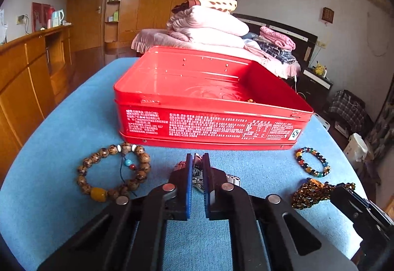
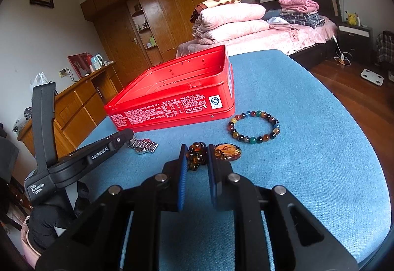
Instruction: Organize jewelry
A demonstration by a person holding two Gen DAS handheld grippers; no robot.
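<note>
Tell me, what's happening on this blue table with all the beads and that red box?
A person is sorting jewelry using two hand-held grippers. The left gripper is closed on a metal watch; the right gripper is closed on an amber bead necklace. Both pieces still lie on the blue table before the open red tin. Two bead bracelets wait nearby.

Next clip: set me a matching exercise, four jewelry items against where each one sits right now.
Items:
1. metal watch
2. amber bead necklace
3. multicoloured bead bracelet
4. brown wooden bracelet

Places:
A. loose on the cloth by the red tin's labelled corner
B. between the right tongs
C. loose on the cloth, left of the left tongs
D. between the left tongs

Pairs: 1-D, 2-B, 3-A, 4-C
</note>
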